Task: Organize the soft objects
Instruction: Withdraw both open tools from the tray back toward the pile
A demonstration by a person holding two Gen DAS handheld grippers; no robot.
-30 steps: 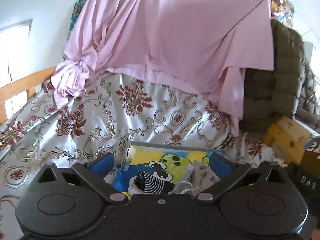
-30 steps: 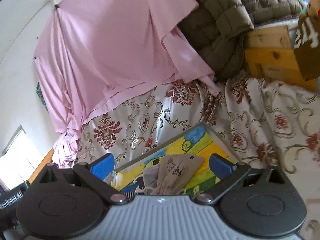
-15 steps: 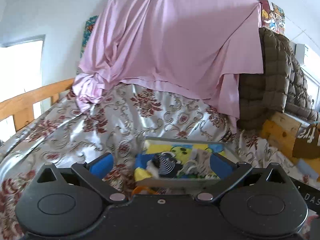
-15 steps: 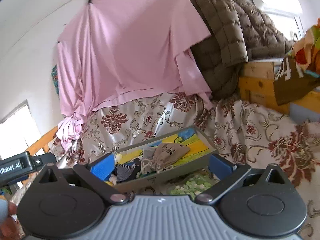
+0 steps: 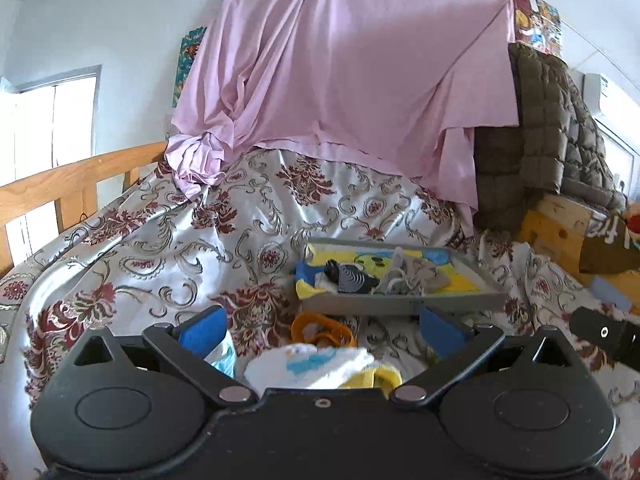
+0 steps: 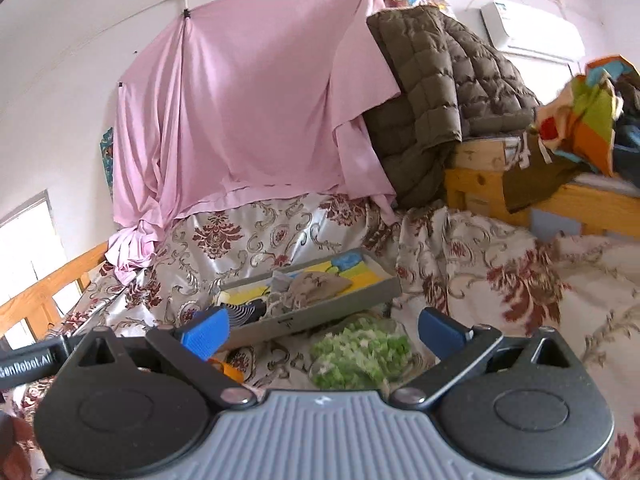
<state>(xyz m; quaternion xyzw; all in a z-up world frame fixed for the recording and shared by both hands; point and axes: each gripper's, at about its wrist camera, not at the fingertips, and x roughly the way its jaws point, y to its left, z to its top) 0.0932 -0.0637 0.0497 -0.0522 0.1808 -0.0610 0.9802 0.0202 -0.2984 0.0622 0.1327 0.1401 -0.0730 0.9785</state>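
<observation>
Both grippers are hovering wide open and empty: the left gripper [image 5: 320,330] above a white and yellow cloth [image 5: 320,368], the right gripper [image 6: 324,330] above a green-patterned piece [image 6: 360,354]. Just beyond, the grey tray [image 5: 400,305] is sitting on the floral bedspread [image 5: 160,248], holding a striped sock [image 5: 352,278] and beige pouch [image 5: 424,274].

The white, blue and yellow cloth [image 5: 320,368] just before the tray [image 5: 400,304] is blurred, and its near part is hidden behind the left claw's [image 5: 320,330] body. The orange item [image 5: 320,330] beside it cannot be identified. In the right wrist view the green-and-white soft thing [image 6: 360,354] before the tray is smeared, its kind unclear. The striped dark piece [image 6: 244,312] in the tray is partly hidden by a blue fingertip [image 6: 206,332].
</observation>
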